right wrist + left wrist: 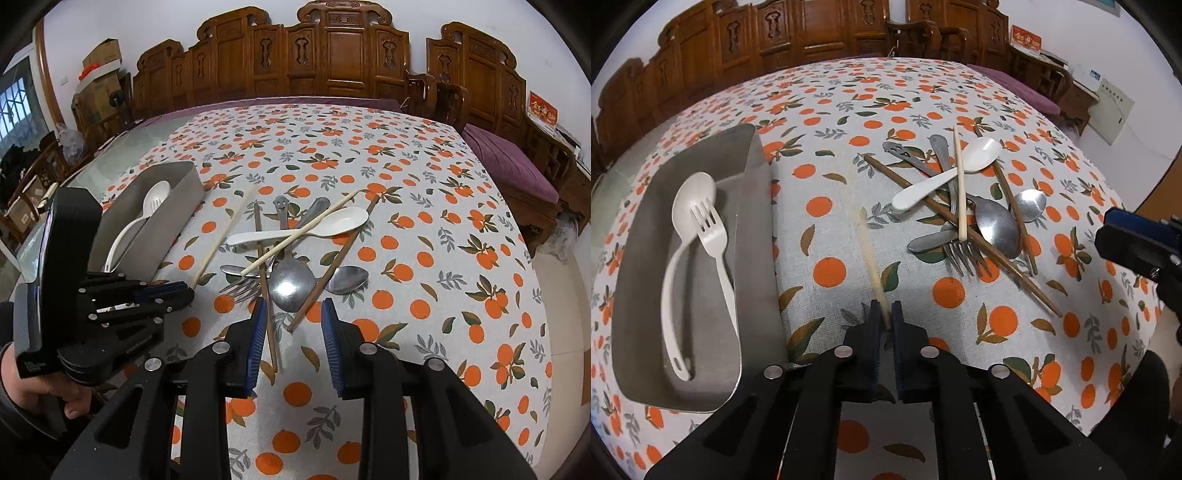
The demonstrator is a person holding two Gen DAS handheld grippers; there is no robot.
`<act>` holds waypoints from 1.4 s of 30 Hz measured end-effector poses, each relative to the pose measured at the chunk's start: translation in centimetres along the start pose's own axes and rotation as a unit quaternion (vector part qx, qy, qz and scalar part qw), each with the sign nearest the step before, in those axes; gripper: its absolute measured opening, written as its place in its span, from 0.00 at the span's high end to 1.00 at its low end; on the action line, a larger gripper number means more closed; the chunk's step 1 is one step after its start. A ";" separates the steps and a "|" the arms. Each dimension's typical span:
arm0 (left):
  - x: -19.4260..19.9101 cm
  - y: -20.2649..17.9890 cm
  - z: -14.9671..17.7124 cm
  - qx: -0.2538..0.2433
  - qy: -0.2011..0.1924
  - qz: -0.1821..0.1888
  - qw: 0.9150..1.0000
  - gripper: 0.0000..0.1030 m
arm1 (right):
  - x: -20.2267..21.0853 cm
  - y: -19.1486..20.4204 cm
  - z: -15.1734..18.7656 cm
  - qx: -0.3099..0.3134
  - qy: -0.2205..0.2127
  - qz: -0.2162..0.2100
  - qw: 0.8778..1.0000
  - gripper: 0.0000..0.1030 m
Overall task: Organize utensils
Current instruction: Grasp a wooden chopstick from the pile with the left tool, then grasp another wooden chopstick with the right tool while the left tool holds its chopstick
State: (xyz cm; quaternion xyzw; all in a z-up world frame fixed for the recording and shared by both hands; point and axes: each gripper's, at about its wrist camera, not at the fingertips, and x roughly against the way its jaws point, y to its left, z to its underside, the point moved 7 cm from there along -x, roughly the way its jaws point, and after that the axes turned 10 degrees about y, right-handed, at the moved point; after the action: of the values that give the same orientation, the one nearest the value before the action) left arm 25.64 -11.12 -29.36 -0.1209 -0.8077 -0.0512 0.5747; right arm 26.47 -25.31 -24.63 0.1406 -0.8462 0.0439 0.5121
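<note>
My left gripper (885,308) is shut on the near end of a pale chopstick (868,254) that points away over the tablecloth; it also shows in the right wrist view (221,236), with the left gripper (186,291) at its near end. A grey metal tray (753,229) at the left holds a white plastic spoon (689,206) and a white fork (714,240). A pile of utensils lies at centre right: a white spoon (945,177), a second pale chopstick (960,184), brown chopsticks (960,221), metal spoons (997,225) and a fork (960,254). My right gripper (294,306) is open and empty, just short of the pile (291,280).
The table carries an orange-print cloth (424,258). Carved wooden benches (332,55) with a purple cushion (506,162) stand behind and to the right of it. Cardboard boxes (99,74) are stacked at the far left.
</note>
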 end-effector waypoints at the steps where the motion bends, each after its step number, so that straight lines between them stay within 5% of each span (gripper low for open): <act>1: 0.1 0.0 0.0 0.002 0.001 0.008 1.000 0.97 | -0.1 0.0 0.0 -0.001 0.001 0.000 1.000 0.68; 18: 7.5 0.6 -2.0 0.002 -0.090 0.056 0.994 0.97 | -3.6 0.2 -4.2 -0.035 0.009 -0.001 0.999 0.68; 30: 10.1 1.5 -2.3 0.004 -0.121 0.069 0.990 0.97 | -9.8 -0.2 -6.9 -0.086 0.067 -0.014 0.994 0.69; 42: 10.5 1.7 -2.2 -0.001 -0.126 0.071 0.989 0.98 | -10.3 -0.2 -6.9 -0.111 0.078 -0.029 0.990 0.94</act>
State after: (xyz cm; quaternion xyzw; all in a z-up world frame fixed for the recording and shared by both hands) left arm 24.81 -8.56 -18.89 -0.1845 -0.8628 0.0045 0.4706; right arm 36.93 -21.95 -30.48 0.1035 -0.7988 -0.0541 0.5901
